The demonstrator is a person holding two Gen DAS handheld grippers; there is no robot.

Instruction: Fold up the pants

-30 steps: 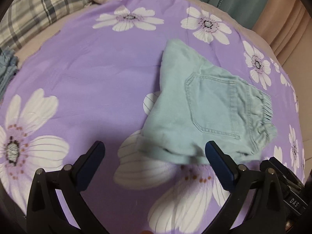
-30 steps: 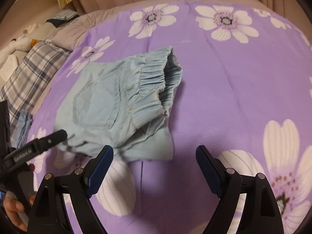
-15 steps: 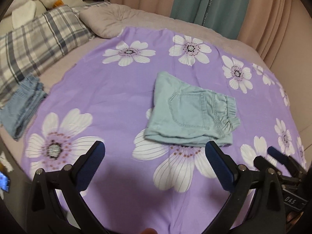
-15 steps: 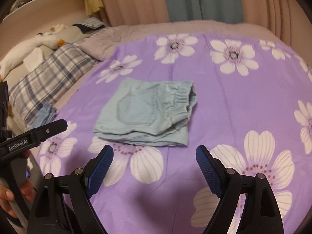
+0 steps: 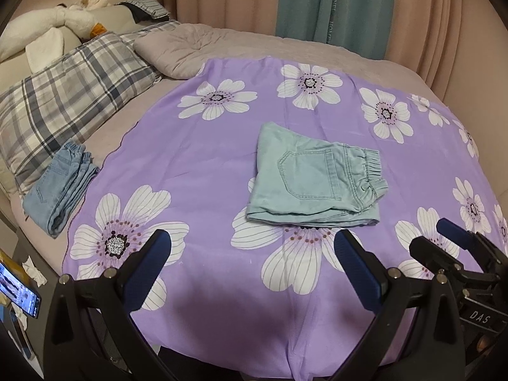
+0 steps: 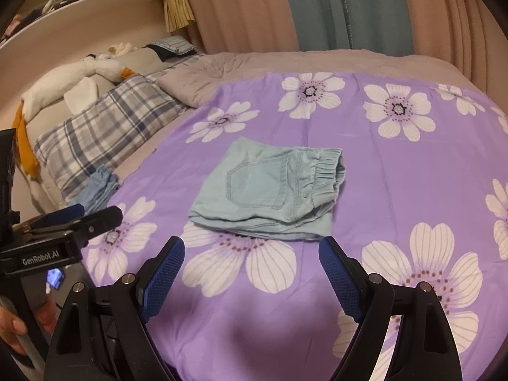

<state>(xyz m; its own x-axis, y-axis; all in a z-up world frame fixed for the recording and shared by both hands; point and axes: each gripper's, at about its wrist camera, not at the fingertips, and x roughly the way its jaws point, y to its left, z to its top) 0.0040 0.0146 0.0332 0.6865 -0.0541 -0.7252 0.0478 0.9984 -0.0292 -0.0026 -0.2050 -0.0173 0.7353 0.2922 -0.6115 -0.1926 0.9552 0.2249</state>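
Observation:
Light green pants [image 5: 311,177] lie folded into a compact rectangle on the purple flowered sheet [image 5: 206,158], back pocket up, elastic waistband to the right. They also show in the right wrist view [image 6: 270,187]. My left gripper [image 5: 250,250] is open and empty, held back from the pants' near edge. My right gripper [image 6: 250,254] is open and empty, also short of the near edge. The right gripper shows at the lower right of the left wrist view [image 5: 457,238]. The left gripper shows at the left of the right wrist view [image 6: 73,216].
A folded pair of blue jeans [image 5: 60,187] lies at the sheet's left edge beside a plaid pillow [image 5: 70,108]. A grey pillow [image 5: 190,47] and plush toys [image 5: 63,19] are at the headboard. A phone [image 5: 19,289] sits low left. Curtains [image 5: 333,6] hang behind.
Both grippers have pulled back and up from the pants, which now lie smaller and farther off. The pants stay folded in place.

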